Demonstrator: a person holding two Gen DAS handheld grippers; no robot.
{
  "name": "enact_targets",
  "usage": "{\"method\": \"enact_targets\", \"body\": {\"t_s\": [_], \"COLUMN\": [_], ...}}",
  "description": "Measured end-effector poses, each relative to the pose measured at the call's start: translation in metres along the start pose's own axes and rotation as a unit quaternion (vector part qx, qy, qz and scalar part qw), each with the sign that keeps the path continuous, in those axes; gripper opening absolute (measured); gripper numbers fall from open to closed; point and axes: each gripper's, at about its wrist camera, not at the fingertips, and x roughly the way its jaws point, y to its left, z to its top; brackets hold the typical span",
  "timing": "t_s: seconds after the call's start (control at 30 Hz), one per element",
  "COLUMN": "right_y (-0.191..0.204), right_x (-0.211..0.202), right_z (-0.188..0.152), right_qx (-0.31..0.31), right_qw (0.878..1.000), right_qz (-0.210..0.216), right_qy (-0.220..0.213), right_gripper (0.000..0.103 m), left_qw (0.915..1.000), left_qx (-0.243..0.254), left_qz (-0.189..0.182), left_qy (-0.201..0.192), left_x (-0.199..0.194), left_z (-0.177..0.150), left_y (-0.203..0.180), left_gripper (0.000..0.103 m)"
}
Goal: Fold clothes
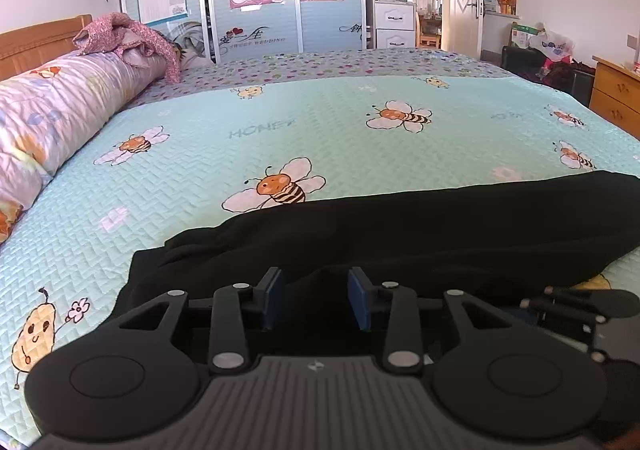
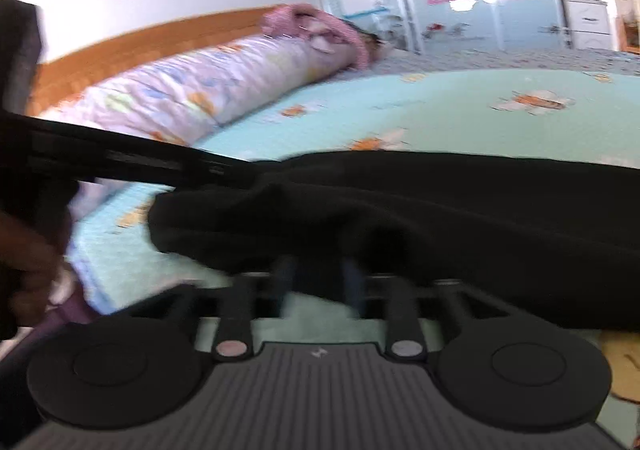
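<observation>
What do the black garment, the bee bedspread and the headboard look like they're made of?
Black garment: seemingly a soft matte knit or fleece; it slumps in rounded folds without shine.
Bee bedspread: quilted fabric, probably cotton or polyester; stitched zigzag ridges, printed bees, flat finish.
Headboard: apparently wood or wood veneer, orange-brown and smooth; grain is too faint to confirm.

The left gripper (image 1: 316,300) is matte black plastic; two round discs flank a ribbed grey plate stamped with a small pale mark; black linkage bars run forward from silver rivets to two fingers (image 1: 273,298) faced with dark blue pads. The right gripper (image 2: 319,282) is the same build, blurred here; its two rear rivets look pinkish; its fingers are dark. A hand (image 2: 28,274) shows at the left edge of the right wrist view, too smeared to tell what is worn.
</observation>
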Motion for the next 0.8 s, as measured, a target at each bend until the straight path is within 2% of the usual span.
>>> {"method": "enact_targets", "body": {"t_s": [0.23,0.3,0.33,0.4,0.43,0.47,0.5,0.63,0.77,0.8], "right_y": [-0.009,-0.013,-0.015,-0.015,-0.016,-0.017,-0.018,-0.016,-0.028,-0.031], "right_x": [0.035,0.048,0.052,0.056,0.056,0.053,0.051,0.025,-0.022,-0.026], "right_z": [0.009,0.013,0.013,0.015,0.015,0.014,0.013,0.016,0.041,0.042], "right_qx": [-0.005,0.003,0.006,-0.002,-0.003,-0.003,-0.007,-0.025,0.036,0.039], "right_qw": [0.999,1.0,1.0,1.0,1.0,1.0,1.0,0.998,0.988,0.985], "right_qz": [-0.03,-0.021,-0.011,0.005,0.017,0.024,0.021,0.057,0.149,0.167], "right_qy": [-0.017,-0.003,0.009,0.01,0.009,0.012,0.018,0.009,-0.013,-0.002], "right_gripper": [0.053,0.062,0.072,0.075,0.061,0.024,0.013,0.008,0.008,0.008], "left_qw": [1.0,0.9999,0.9999,0.9999,0.9999,0.9999,0.9999,0.9999,0.9996,0.9993], "left_qx": [-0.001,-0.002,-0.002,-0.002,-0.003,-0.005,-0.007,-0.01,-0.013,-0.014], "left_qz": [0.0,0.001,0.001,0.002,0.002,0.002,0.002,-0.001,-0.015,-0.018], "left_qy": [0.009,0.011,0.013,0.014,0.013,0.013,0.013,0.005,-0.021,-0.028], "left_x": [0.005,0.007,0.008,0.009,0.009,0.008,0.007,-0.001,-0.026,-0.032], "left_z": [-0.002,-0.003,-0.003,-0.002,-0.002,-0.003,-0.003,0.001,0.007,0.008], "left_y": [-0.001,0.0,0.0,0.002,0.002,0.003,0.004,0.005,0.005,0.005], "left_gripper": [0.042,0.042,0.042,0.042,0.042,0.042,0.042,0.042,0.044,0.045]}}
